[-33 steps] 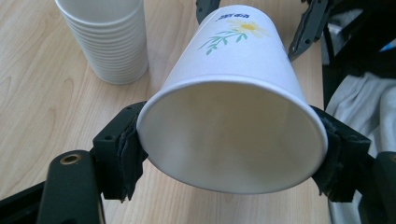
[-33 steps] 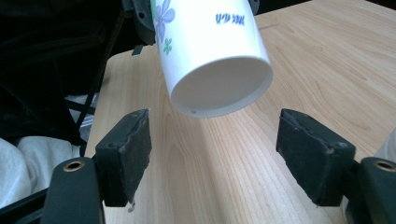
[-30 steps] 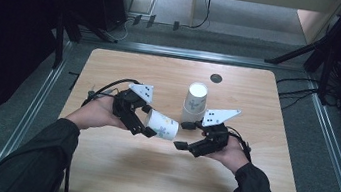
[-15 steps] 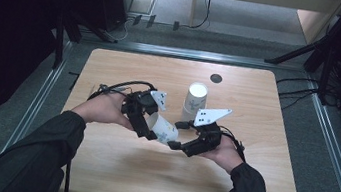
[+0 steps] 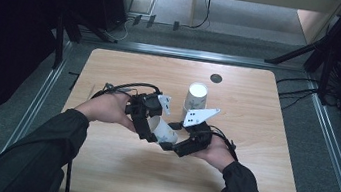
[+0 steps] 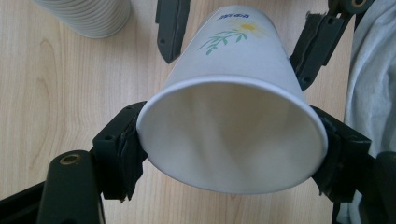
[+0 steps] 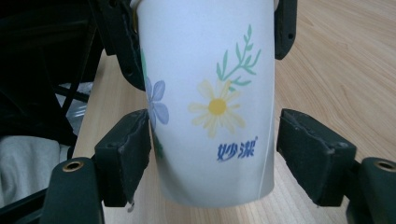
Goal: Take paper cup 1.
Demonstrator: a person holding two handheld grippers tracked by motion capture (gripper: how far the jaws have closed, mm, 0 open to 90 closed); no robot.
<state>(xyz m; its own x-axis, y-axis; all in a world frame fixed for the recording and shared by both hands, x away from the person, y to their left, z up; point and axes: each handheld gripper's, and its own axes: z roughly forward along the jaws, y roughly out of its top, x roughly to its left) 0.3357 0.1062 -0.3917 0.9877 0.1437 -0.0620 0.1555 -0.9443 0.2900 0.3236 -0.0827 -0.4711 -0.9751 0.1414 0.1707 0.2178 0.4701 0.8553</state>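
Two grippers meet over a wooden table (image 5: pixel 246 187) around one paper cup (image 5: pixel 165 131) printed with flowers. The left gripper (image 6: pixel 233 154) is clamped on the cup near its open rim, holding it tilted above the tabletop. The right gripper (image 7: pixel 212 154) brackets the cup's base end, its jaws apart: the left pad touches the wall, the right pad stands clear. A stack of paper cups (image 5: pixel 195 97) stands upside down just beyond the two hands.
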